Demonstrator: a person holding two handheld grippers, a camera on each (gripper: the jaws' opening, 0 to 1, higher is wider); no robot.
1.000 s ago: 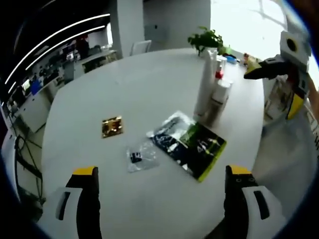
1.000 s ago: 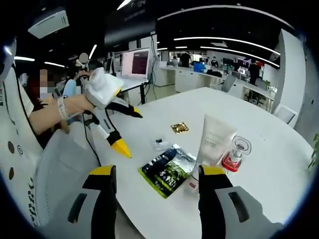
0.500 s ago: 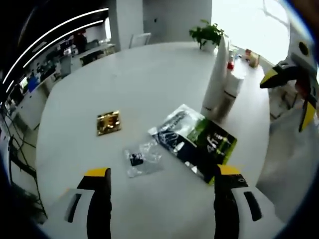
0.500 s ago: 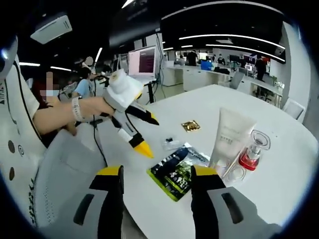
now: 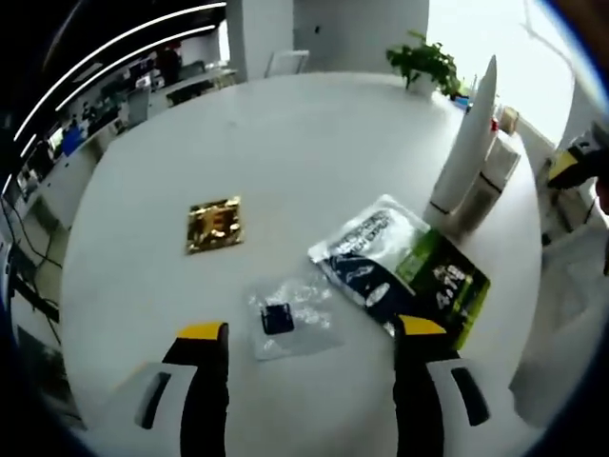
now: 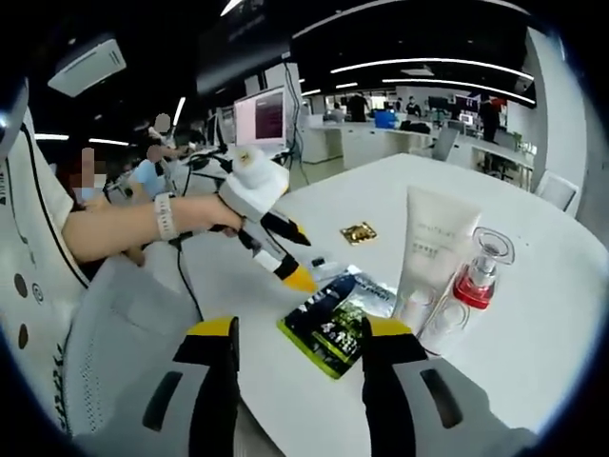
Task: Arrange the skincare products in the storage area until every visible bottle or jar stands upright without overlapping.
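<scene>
Fingers of the left gripper stand wide apart and hold nothing, lower and closer than a second ago over the small clear plastic sachet near the tabletop's near edge; the right gripper is spread just as wide and empty, off the round white tabletop. That approach suggests the sachet or the dark green-and-black foil pouch lying flat beside it is the next pick. The tall white squeeze tube stands upright by the tabletop's right edge, with a small clear bottle with a red base just beside it. A square gold foil packet lies apart, toward the middle.
</scene>
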